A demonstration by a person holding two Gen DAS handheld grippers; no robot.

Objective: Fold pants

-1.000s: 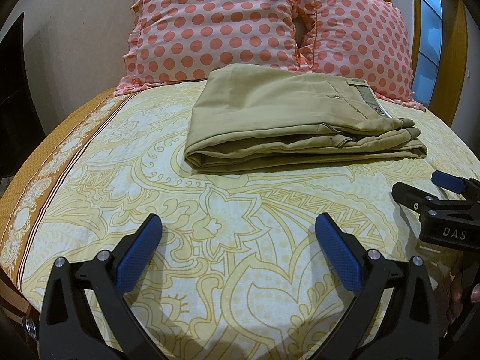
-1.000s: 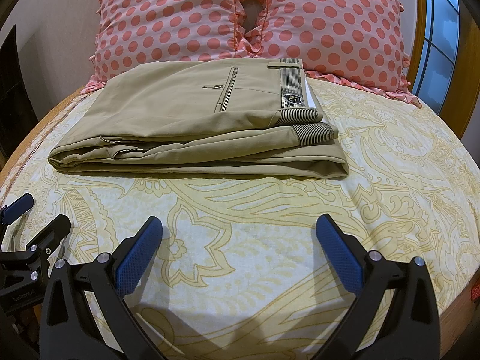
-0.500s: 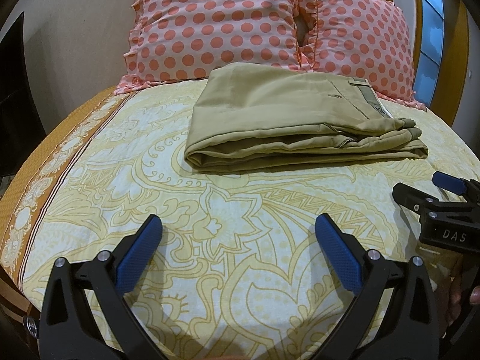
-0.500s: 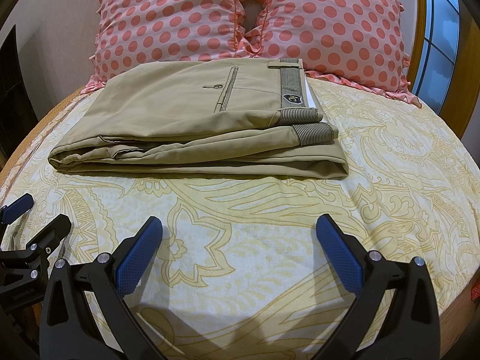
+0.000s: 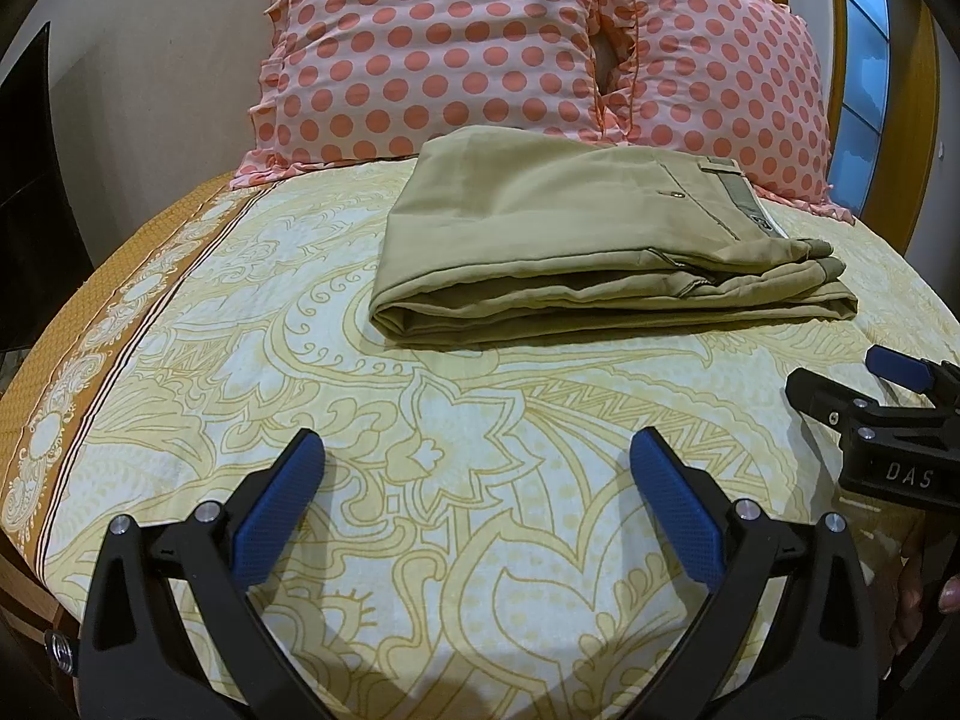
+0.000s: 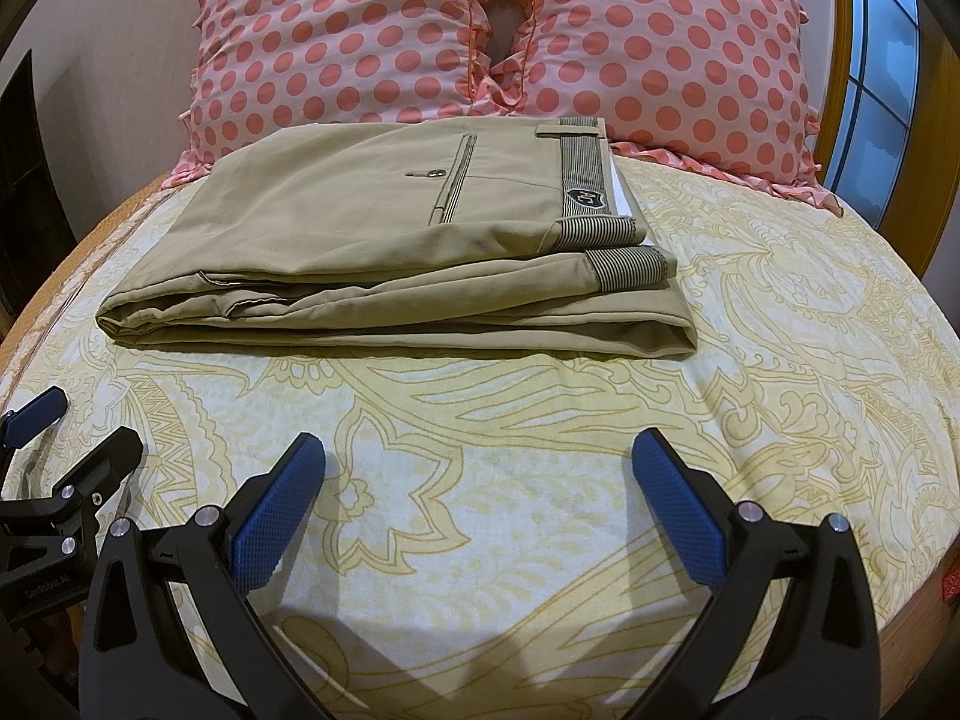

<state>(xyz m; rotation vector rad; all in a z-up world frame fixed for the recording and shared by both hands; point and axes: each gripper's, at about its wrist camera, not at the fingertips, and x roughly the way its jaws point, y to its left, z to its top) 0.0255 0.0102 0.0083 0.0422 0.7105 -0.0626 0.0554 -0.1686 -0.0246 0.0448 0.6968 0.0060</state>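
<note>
The khaki pants (image 5: 576, 252) lie folded into a flat, layered rectangle on the bedspread (image 5: 420, 480), occupying the centre and upper right of the left wrist view and the centre-left of the right wrist view (image 6: 384, 252). In the right wrist view the striped waistband (image 6: 585, 180) with a small crest label sits at the right end of the stack, facing up, and a buttoned welt pocket (image 6: 453, 180) shows on the top layer; the folded edges are stacked towards the lower side of the frame. The far edge of the pants lies just at the base of two pink pillows with coral dots (image 5: 432, 42) (image 5: 720, 96), which stand across the top of both frames; whether cloth and pillows touch cannot be told. The left gripper (image 5: 477, 474) sits at the bottom of its own view, its blue-padded fingers (image 5: 279, 504) spread wide with nothing between them, over bare bedspread and well short of the pants. The right gripper (image 6: 477, 474) is likewise at the bottom of its view, fingers (image 6: 678, 504) spread wide and holding nothing, also apart from the pants. Each gripper appears at the edge of the other's view: the right one at the right margin (image 5: 900, 414), the left one at the lower left margin (image 6: 54, 468). A window (image 6: 882, 60) with a wooden frame shows at the upper right. The bedspread is pale yellow with a floral scroll pattern and an ochre border at the left of the left wrist view.
</note>
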